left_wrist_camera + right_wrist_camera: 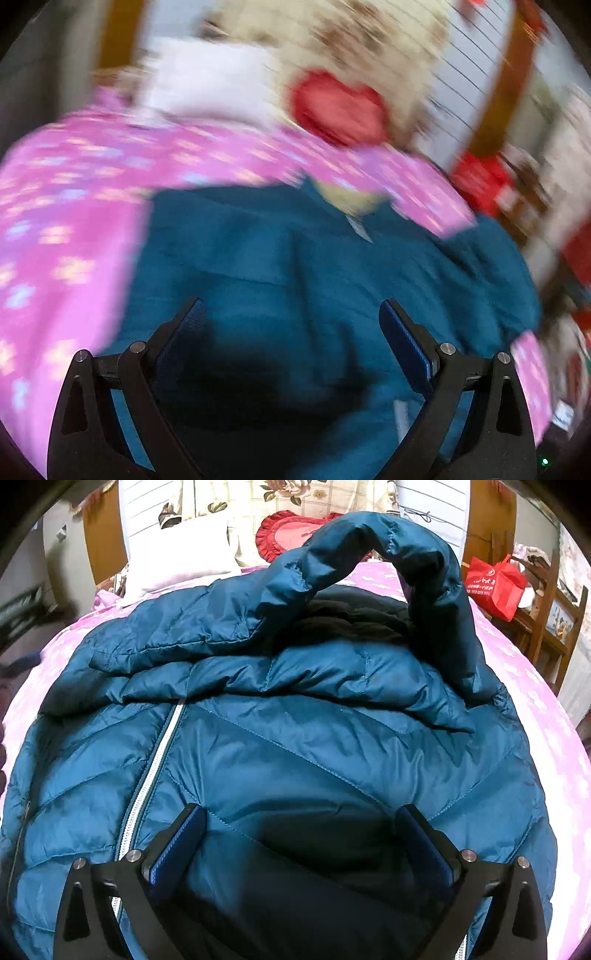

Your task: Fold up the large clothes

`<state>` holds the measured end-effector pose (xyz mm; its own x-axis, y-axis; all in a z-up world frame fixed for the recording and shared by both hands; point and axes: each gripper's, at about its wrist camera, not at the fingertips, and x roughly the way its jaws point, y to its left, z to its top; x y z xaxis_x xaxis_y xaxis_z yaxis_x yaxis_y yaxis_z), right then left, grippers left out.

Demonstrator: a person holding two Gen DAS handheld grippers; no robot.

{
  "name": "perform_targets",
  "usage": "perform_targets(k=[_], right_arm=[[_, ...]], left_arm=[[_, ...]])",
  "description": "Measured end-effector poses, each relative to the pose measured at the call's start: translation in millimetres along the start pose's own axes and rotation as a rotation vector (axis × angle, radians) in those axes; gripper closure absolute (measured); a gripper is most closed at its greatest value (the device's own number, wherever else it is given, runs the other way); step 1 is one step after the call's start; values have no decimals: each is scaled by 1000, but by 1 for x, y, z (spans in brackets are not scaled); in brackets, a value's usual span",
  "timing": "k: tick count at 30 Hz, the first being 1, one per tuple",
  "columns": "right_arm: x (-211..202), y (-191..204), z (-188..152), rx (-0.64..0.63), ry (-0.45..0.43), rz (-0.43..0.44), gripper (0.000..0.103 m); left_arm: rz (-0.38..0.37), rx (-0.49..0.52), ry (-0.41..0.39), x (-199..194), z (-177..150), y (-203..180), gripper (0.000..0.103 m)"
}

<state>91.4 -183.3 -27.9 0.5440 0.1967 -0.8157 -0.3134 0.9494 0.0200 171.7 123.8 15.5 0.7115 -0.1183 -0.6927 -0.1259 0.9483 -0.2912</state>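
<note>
A teal quilted puffer jacket (295, 738) lies spread on a bed with a pink flowered sheet (535, 686). Its white zipper (155, 760) runs down the left part. One sleeve (369, 554) stands arched up over the black-lined collar area at the far side. My right gripper (299, 819) is open, just above the jacket's front panel, holding nothing. In the blurred left wrist view the jacket (295, 277) fills the middle over the pink sheet (66, 221). My left gripper (291, 314) is open above the fabric and empty.
A white pillow (177, 554) and a red heart-shaped cushion (291, 531) lie at the head of the bed. A red bag (495, 583) sits on wooden furniture at the right. The wooden headboard (107, 539) is behind.
</note>
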Motion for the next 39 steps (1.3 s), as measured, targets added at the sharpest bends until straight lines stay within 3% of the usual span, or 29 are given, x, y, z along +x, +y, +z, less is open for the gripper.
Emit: perform_targets(k=[3,5,6,7,9,14,18,20,24,27,29,31,33,35,39], right_arm=[[0,0,0,-3,1,-4,0],[1,1,0,-6,3,-7,0],[1,2,0,-7,4,-7,0],[1,2,0,-6,4,-7,0],[2,1,1,-4,5,-3,0],[2,0,1,-2,5,0,0],[1,0,1,1,4,5,0],[2,0,2,1,5,5,0],[3,-1,3,0,8,5,0],[4,-2,2,5,9,12,0],[4,-5,2,10,10,22,0],[5,-6,3,11,14,27,0],[6,-6,3,8,15,23,0],[6,-7,4,6,13,19,0],[6,-5,3,7,10,19,0]], left_arm=[[1,3,123,38,-1,-10,10],[3,-5,111,44,-3,-15,36],[-5,2,88,41,-4,-19,69],[2,17,75,36,-4,-24,90],[-6,63,46,22,-4,-35,95],[-38,75,-62,-33,4,-23,95],[-41,9,-99,-70,7,23,96],[-37,-15,-86,-72,5,43,96],[-16,0,18,-43,-6,55,93],[33,-31,26,-38,-8,59,79],[113,-88,-43,-49,-5,62,64],[175,-137,-156,-67,-4,56,42],[175,-123,-243,-78,-2,41,40],[158,-26,-272,-75,2,12,39],[140,108,-130,-24,3,-18,38]])
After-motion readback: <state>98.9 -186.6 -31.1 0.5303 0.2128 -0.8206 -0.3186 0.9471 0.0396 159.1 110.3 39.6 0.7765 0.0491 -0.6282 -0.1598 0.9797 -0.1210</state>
